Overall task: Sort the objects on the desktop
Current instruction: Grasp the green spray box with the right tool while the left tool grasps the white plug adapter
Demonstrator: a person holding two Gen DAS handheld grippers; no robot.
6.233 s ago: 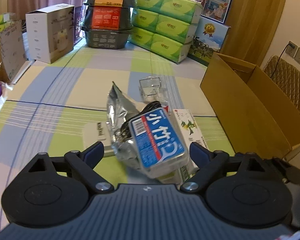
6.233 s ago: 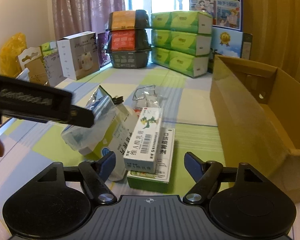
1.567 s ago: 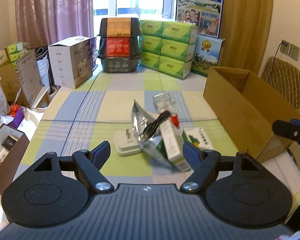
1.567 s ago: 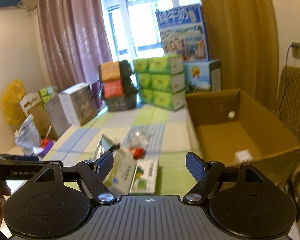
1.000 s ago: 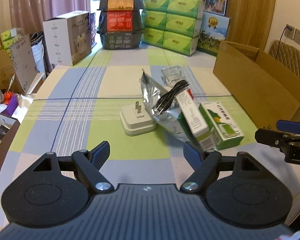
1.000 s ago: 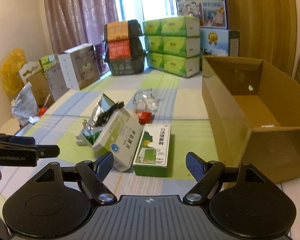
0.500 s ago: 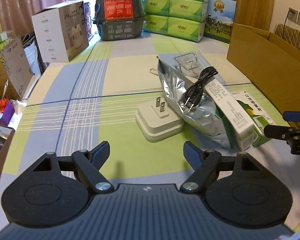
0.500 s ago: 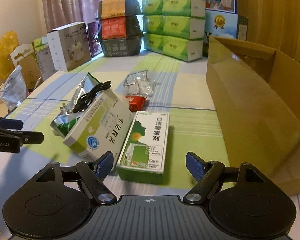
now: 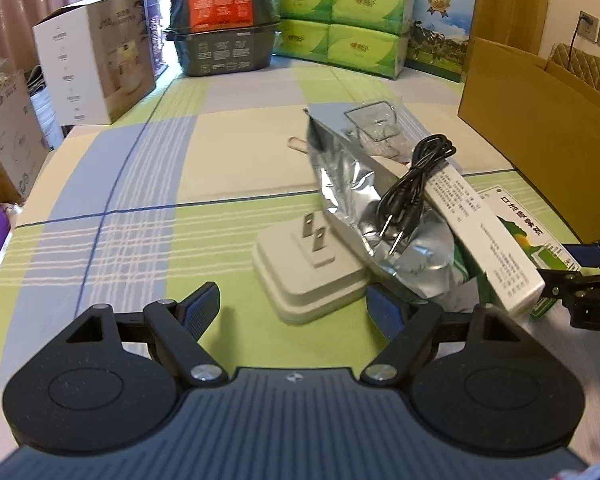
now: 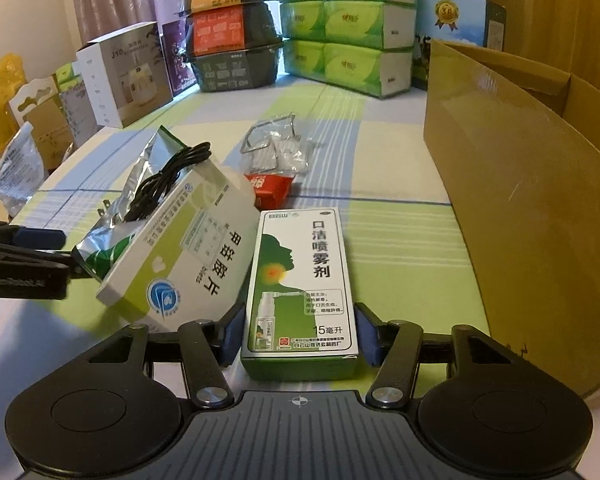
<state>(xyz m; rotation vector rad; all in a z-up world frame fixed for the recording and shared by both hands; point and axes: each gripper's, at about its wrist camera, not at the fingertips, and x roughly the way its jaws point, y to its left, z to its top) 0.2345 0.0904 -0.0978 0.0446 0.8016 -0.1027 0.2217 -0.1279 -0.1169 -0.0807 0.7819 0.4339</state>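
Note:
My right gripper has its pads against the two long sides of the near end of a green spray box, which lies flat on the checked tablecloth. Left of it a white-green medicine box leans on a silver foil bag with a black cable on top. My left gripper is open just short of a white plug adapter, prongs up. Each gripper shows at the edge of the other's view: the right gripper and the left gripper.
An open cardboard box stands along the right side. Behind the pile lie a clear plastic packet and a small red packet. Green tissue packs, stacked dark containers and a white carton line the far edge.
Both grippers have come down and forward to the pile. The right fingers have narrowed onto the spray box. The left gripper has neared the plug adapter, still open.

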